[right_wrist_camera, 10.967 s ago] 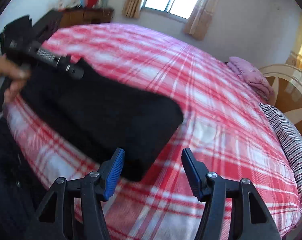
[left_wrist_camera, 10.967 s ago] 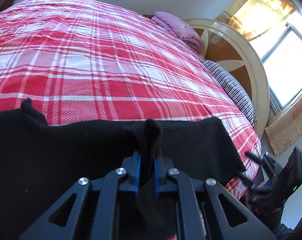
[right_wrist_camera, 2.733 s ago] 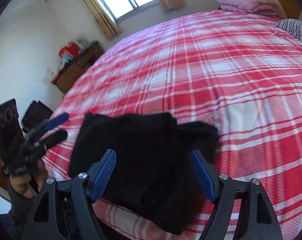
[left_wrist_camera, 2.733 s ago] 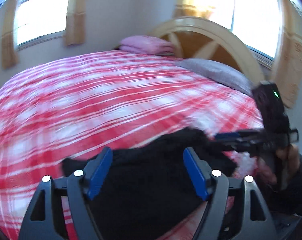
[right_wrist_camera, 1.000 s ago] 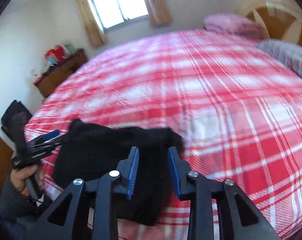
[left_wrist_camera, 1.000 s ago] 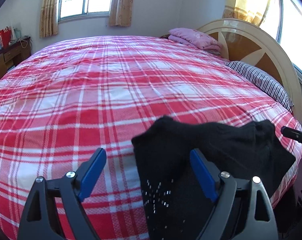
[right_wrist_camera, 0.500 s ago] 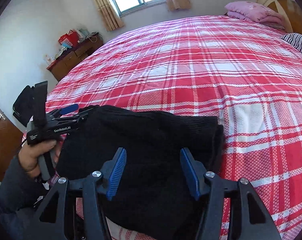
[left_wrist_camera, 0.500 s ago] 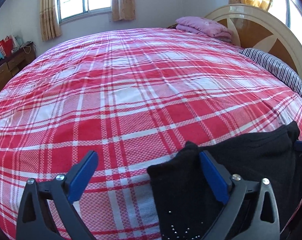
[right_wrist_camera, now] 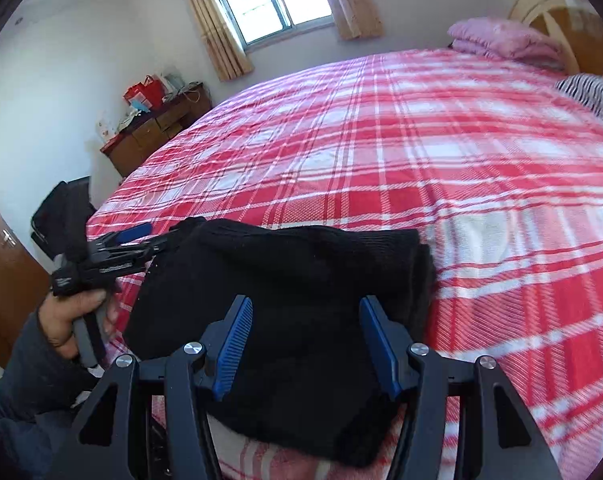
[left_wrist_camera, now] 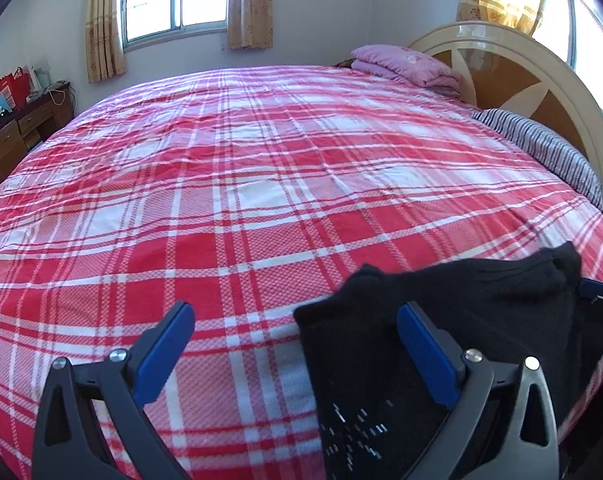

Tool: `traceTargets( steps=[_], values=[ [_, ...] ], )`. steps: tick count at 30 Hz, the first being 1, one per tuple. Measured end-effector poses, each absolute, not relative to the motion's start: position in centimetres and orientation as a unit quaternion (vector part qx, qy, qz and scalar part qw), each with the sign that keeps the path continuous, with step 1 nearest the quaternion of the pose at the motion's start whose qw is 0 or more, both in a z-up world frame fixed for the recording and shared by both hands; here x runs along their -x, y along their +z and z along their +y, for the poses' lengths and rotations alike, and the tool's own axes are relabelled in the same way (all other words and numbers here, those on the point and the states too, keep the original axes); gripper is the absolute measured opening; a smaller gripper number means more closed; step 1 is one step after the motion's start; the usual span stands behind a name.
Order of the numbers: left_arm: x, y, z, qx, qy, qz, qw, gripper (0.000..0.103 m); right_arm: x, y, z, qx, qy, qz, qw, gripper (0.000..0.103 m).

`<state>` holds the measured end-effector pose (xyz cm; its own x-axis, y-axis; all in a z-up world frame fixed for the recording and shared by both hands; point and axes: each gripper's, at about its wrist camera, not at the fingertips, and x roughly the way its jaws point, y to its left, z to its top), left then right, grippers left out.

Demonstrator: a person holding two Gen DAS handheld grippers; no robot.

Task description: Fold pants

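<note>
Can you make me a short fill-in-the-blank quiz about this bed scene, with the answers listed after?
1. The folded black knit pants lie on a red and white ____ bedspread.
2. A folded ____ blanket rests near the arched wooden headboard.
3. The pillow beside the headboard has a ____ pattern.
4. Neither the left gripper nor the right gripper is ____ the pants.

Missing words: plaid; pink; striped; gripping
</note>
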<state>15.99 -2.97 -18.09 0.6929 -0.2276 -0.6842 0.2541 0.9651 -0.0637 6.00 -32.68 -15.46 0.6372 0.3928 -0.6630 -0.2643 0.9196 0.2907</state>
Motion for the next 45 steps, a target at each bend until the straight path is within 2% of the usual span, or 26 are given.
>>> traceTargets(
  steps=[5,11,14,19,22,24,29,36,42,43,45],
  values=[
    [-12.0,-16.6,-4.2,-0.035,-0.166,0.352,0.92,0.103,-2.2,-14.2,-31.0,-0.025,0.21,0.358,0.909,0.06],
    [-9.6,-19.3,-7.6,-0.091,-0.207,0.384,0.895,0.103,-0.7,-17.1,-29.7,0.024,0.216,0.395,0.892,0.061],
    [-9.9,-20.4,-7.6,-0.086,-0.206,0.395,0.891,0.103,-1.1,-17.0,-30.4,0.001,0.224,0.402,0.888,0.061],
    [-10.4,-19.8,-7.0,-0.064,-0.201,0.392,0.896,0.103,-2.8,-14.6,-31.2,-0.056,0.246,0.368,0.895,0.062],
    [-10.5,-20.0,-6.7,-0.058,-0.205,0.395,0.894,0.103,-6.2,-16.8,-32.1,-0.073,0.208,0.415,0.883,0.064],
    [-10.4,-19.6,-6.1,-0.052,-0.202,0.392,0.896,0.103,-6.4,-17.1,-33.5,-0.124,0.226,0.406,0.877,0.064],
    [-11.0,-17.6,-2.9,-0.015,-0.178,0.361,0.915,0.103,-4.0,-13.9,-35.2,-0.089,0.2,0.363,0.906,0.064],
    [-13.5,-19.8,0.8,0.087,-0.177,0.393,0.898,0.103,-6.1,-16.4,-39.4,-0.168,0.16,0.419,0.878,0.064],
    [-13.9,-20.6,-0.9,0.08,-0.193,0.398,0.893,0.103,-6.9,-17.7,-37.5,-0.141,0.162,0.443,0.871,0.063],
    [-13.9,-20.6,-1.2,0.079,-0.197,0.397,0.893,0.103,-7.0,-17.8,-37.4,-0.142,0.162,0.443,0.87,0.063],
    [-14.1,-20.6,-1.7,0.074,-0.203,0.395,0.893,0.103,-7.3,-18.0,-37.2,-0.148,0.166,0.442,0.869,0.054]
  ],
)
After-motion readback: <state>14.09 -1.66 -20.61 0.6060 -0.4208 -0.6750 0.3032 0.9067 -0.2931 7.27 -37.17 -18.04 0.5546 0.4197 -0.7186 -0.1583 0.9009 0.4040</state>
